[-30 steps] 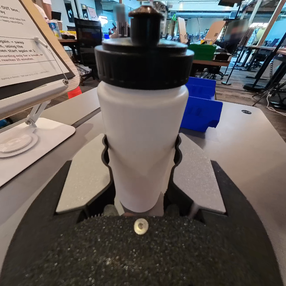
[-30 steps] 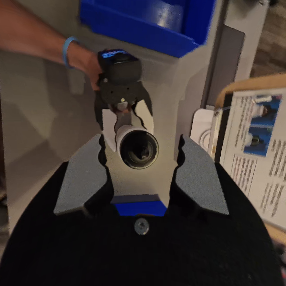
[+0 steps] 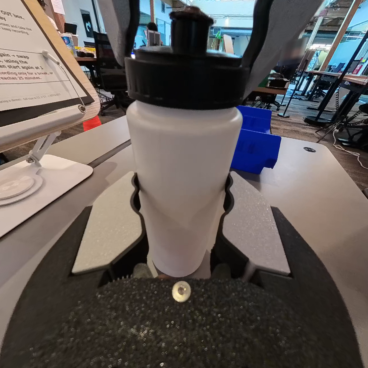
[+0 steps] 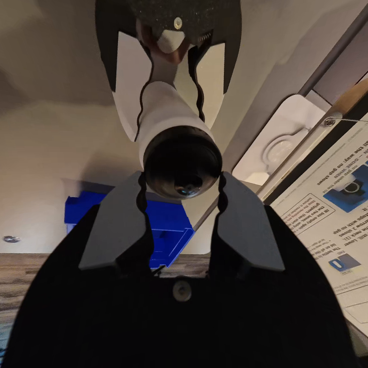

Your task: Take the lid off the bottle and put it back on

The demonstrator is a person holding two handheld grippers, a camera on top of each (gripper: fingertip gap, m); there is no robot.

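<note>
Bottle [image 3: 183, 179], white with a black lid [image 3: 185, 79] screwed on, stands upright over the grey bench [image 3: 308, 199] in the left wrist view, its lower body clamped between the left gripper's [image 3: 182, 191] fingers [image 3: 111, 219], whose wavy black pads press its sides. Above, the right gripper's grey fingers [image 3: 264, 49] come down on either side of the lid, bracketing its rim and the spout. A blue bin [image 3: 256, 147] sits just behind the bottle, and a tilted instruction board on a white stand [image 3: 39, 79] is off to the left. In the right wrist view, looking down the bottle's axis, the lid [image 4: 182, 165] fills the space between the right gripper's [image 4: 182, 179] fingertips [image 4: 222, 179]; the pads sit right at its rim, yet blur leaves it unclear whether they press or merely flank it, so I cannot tell if the grip is made. The left gripper [image 4: 169, 103] shows beyond, clenched on the white body. By my judgement the step in hand is taking hold of the lid for unscrewing. The next move calls for a firm squeeze on the ribbed rim, then a twist about the bottle's axis while the left holds steady.
</note>
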